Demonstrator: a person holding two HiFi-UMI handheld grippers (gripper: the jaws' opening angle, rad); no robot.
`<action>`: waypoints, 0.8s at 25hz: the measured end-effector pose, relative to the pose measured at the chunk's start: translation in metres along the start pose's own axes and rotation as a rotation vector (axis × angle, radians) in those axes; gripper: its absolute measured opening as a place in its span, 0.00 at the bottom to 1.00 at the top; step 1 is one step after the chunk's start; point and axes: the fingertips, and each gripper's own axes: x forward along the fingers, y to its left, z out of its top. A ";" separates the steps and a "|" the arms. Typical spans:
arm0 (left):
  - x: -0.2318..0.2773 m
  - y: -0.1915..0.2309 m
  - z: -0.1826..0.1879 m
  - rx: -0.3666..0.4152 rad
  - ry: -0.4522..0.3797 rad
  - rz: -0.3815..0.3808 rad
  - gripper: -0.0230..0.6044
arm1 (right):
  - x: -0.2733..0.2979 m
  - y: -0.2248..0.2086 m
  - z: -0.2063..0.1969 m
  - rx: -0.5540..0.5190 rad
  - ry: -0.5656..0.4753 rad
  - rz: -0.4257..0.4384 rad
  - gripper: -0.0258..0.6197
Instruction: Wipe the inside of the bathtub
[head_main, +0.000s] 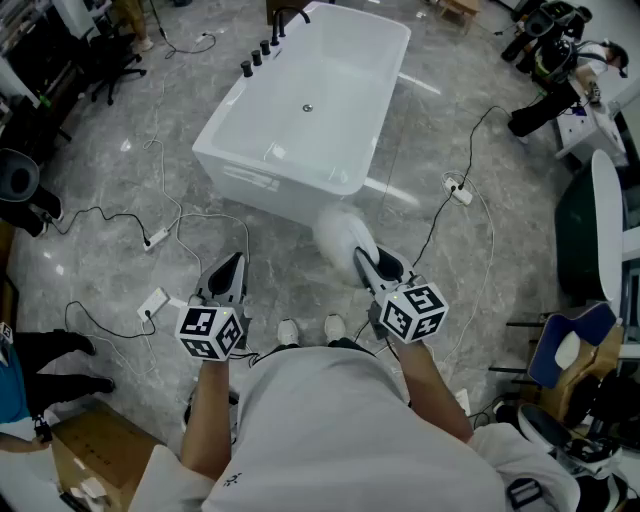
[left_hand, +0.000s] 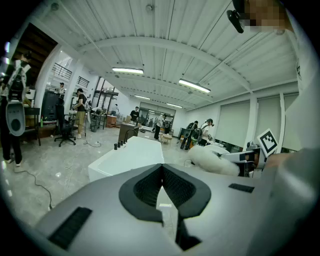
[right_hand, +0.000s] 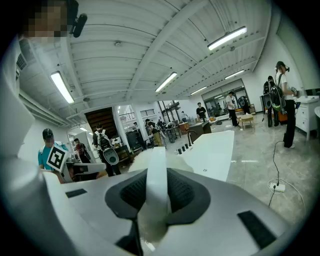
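Observation:
A white freestanding bathtub (head_main: 300, 110) stands on the grey floor ahead of me, with dark taps (head_main: 262, 52) on its far left rim and a drain (head_main: 308, 107) in its bottom. My right gripper (head_main: 368, 268) is shut on the handle of a fluffy white duster (head_main: 340, 234), whose head hangs just short of the tub's near end. That handle (right_hand: 157, 180) runs up between the jaws in the right gripper view. My left gripper (head_main: 229, 274) is shut and holds nothing, short of the tub (left_hand: 131, 155). The duster (left_hand: 212, 159) shows to its right.
Cables and power strips (head_main: 154, 238) trail over the marble floor on both sides, one strip (head_main: 460, 192) to the right. A cardboard box (head_main: 85, 450) sits at lower left, a blue chair (head_main: 570, 350) at right. Several people stand in the background (left_hand: 80, 112).

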 end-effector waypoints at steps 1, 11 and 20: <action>0.000 0.002 0.000 -0.001 -0.002 0.000 0.06 | 0.001 0.001 -0.002 0.001 0.001 -0.002 0.19; -0.003 0.023 0.000 -0.001 -0.006 0.008 0.05 | 0.014 0.016 -0.005 -0.011 0.004 -0.010 0.19; 0.000 0.029 0.003 0.016 -0.006 -0.020 0.06 | 0.018 0.020 -0.005 -0.007 0.000 -0.029 0.19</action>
